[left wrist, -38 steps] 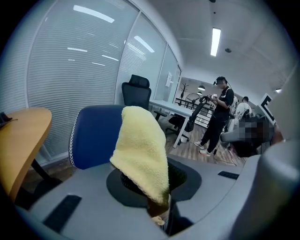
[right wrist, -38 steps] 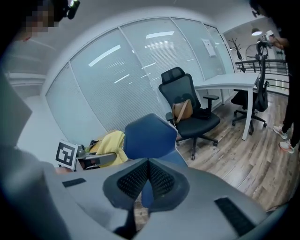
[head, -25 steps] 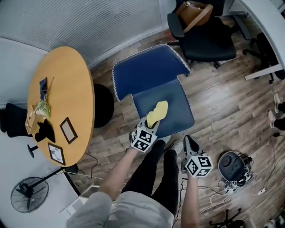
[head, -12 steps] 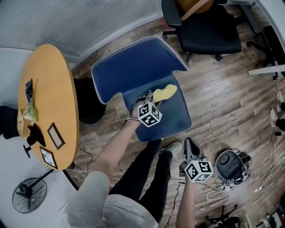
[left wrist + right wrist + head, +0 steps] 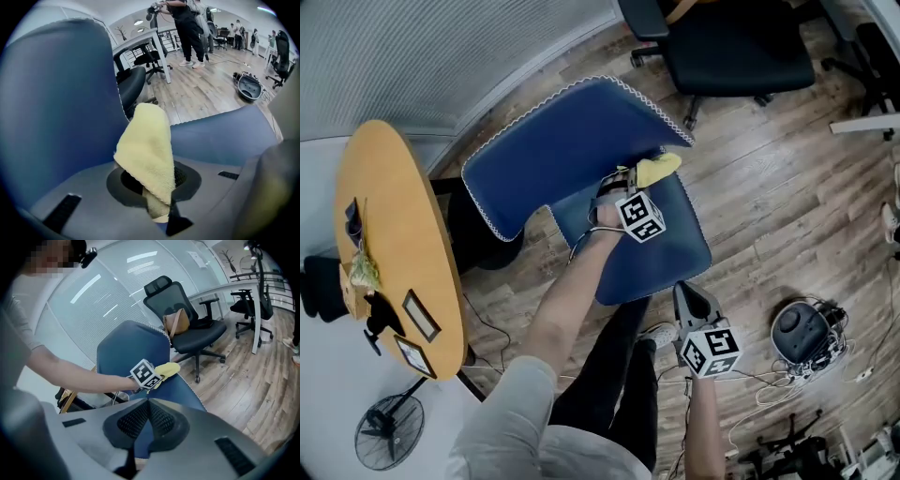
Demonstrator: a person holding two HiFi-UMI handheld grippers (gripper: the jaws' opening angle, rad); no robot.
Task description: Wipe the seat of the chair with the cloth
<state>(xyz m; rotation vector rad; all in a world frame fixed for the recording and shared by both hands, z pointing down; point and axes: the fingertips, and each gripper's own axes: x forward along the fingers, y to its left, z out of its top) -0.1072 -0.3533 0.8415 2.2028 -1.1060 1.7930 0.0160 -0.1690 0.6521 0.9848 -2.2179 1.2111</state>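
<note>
Cloth [image 5: 145,150] between left gripper [image 5: 161,212] jaws

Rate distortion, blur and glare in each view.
Head view: evenly lit, sharp, floor planks curve slightly. Left gripper view: heavy fisheye, dark corners, chair back blurred beside the cloth. Right gripper view: fisheye too, bright streaks glare on the glass wall.

Pale grey short-sleeved shirt [image 5: 511,422] at seven o'clock, black trousers [image 5: 614,366] at six. The left gripper [image 5: 626,178] and right gripper [image 5: 686,295] each carry a black-and-white marker cube [image 5: 639,216].
</note>
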